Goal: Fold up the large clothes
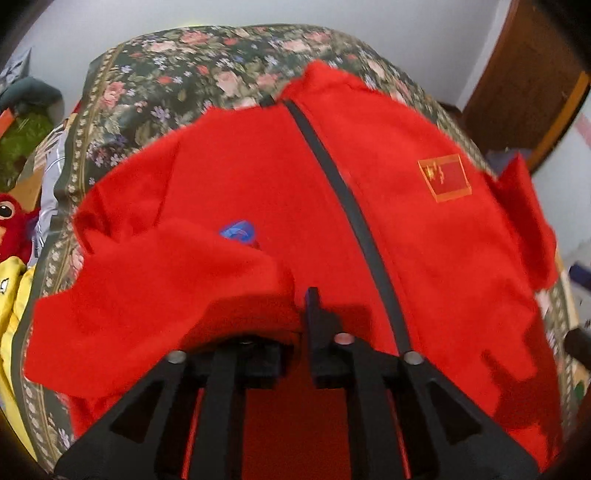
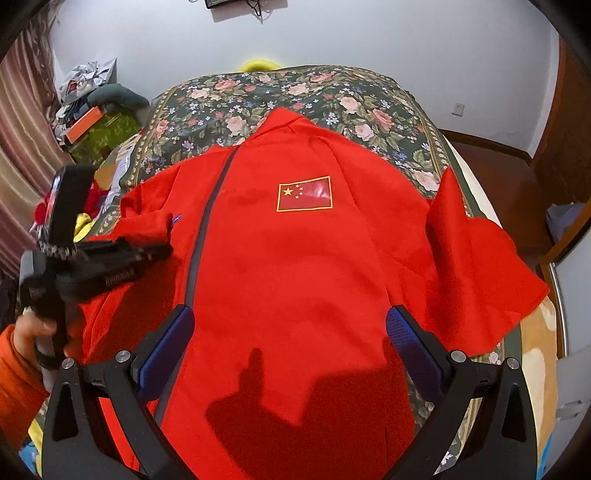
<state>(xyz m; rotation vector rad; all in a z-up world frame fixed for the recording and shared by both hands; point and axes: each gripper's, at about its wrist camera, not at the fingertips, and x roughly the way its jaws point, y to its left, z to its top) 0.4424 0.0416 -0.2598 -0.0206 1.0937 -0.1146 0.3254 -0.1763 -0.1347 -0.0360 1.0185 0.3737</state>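
A: Nearest the right wrist camera, how does the right gripper (image 2: pixel 290 350) stand?
B: Released, its blue pads (image 2: pixel 168 347) spread wide over the lower part of the red jacket (image 2: pixel 295 277), nothing pinched between them

A: And the left gripper (image 1: pixel 295 299)?
B: It sits left of the jacket's dark zipper (image 1: pixel 354 218), with the folded-in red sleeve (image 1: pixel 166 280) draped over one finger; I cannot tell whether the pads press the cloth. A hand (image 2: pixel 38 334) in an orange cuff carries it

A: Where is the jacket?
B: Spread front up on the floral bedspread (image 2: pixel 295 96), flag patch (image 2: pixel 304 194) right of the zipper, its other sleeve (image 2: pixel 476 266) lying out toward the bed's right edge, collar toward the far white wall (image 2: pixel 369 33)
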